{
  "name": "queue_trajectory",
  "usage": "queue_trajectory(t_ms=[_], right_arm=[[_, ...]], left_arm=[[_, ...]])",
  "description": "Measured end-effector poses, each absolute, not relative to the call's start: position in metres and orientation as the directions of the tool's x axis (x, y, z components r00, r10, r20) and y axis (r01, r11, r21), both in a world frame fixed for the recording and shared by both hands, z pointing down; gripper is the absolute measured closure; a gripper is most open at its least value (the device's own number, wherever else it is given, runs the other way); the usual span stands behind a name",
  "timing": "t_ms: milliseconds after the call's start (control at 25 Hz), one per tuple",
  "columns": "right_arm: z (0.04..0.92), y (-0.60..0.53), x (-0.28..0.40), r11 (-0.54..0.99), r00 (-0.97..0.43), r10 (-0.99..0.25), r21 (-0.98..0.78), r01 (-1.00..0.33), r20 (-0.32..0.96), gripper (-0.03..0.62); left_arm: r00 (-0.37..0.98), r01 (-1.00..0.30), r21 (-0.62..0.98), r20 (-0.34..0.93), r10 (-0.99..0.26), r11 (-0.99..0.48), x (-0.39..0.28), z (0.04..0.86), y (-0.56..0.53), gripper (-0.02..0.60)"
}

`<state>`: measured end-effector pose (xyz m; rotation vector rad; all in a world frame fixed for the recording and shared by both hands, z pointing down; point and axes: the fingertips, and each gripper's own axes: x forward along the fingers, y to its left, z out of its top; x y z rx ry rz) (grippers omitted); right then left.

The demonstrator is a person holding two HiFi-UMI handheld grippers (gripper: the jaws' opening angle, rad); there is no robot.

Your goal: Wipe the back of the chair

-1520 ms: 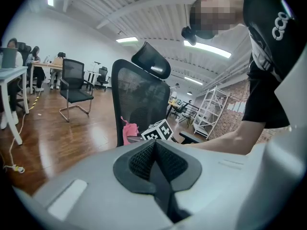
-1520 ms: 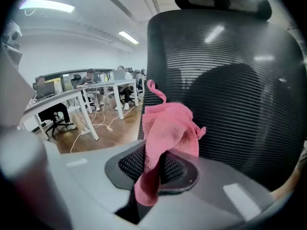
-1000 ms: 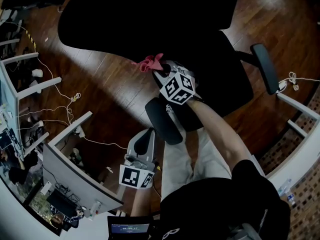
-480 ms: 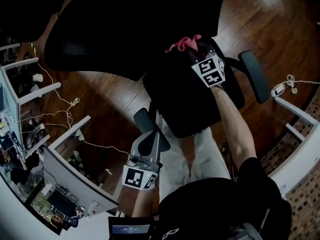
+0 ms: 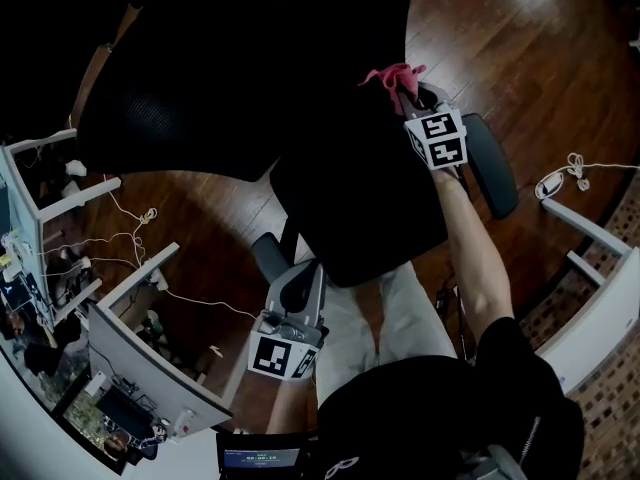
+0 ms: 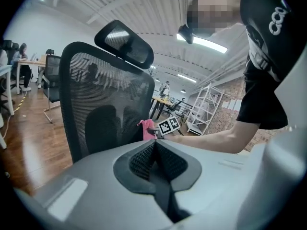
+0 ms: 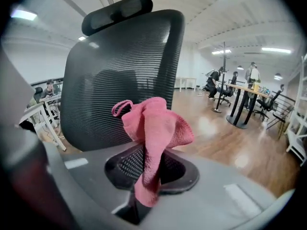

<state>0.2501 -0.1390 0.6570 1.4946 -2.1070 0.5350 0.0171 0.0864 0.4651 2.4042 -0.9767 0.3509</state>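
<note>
A black mesh office chair fills the head view, its back [image 5: 230,68] at the upper left and its seat [image 5: 360,208] in the middle. My right gripper [image 5: 402,94] is shut on a pink cloth [image 5: 392,74] at the seat's far right edge, beside the right armrest [image 5: 490,163]. In the right gripper view the cloth [image 7: 153,128] bunches up out of the jaws, with the chair back [image 7: 124,75] and headrest [image 7: 117,11] close ahead. My left gripper [image 5: 300,280] is shut and holds nothing, low by the left armrest [image 5: 270,258]. The left gripper [image 6: 154,145] faces the chair back [image 6: 105,104] and the cloth [image 6: 146,128].
White desks [image 5: 130,348] with cables on the wooden floor [image 5: 200,198] stand at the left. A white frame [image 5: 590,238] and a cable [image 5: 575,163] lie at the right. Tables and people [image 7: 240,95] are far behind.
My right gripper has carried the pink cloth to the right and farther away, across the chair. The chair has shifted left in view. My left gripper has barely moved.
</note>
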Motion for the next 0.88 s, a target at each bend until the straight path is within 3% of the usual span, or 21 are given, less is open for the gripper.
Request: queue_trajectory(t_ms=[560,880], right_arm=[[0.62,-0.126,0.24,0.308,-0.277,-0.781,-0.04,-0.951,0.56,0.543],[0.53,-0.103,0.153,0.417,-0.386,-0.805,-0.034,-0.908,0.451,0.543]], left_arm=[[0.708,-0.705,0.36,0.393,-0.586,-0.611,0.003,0.46,0.094,0.594],[0.711,-0.703,0.364,0.346,-0.611,-0.611,-0.033,0.449,0.103,0.594]])
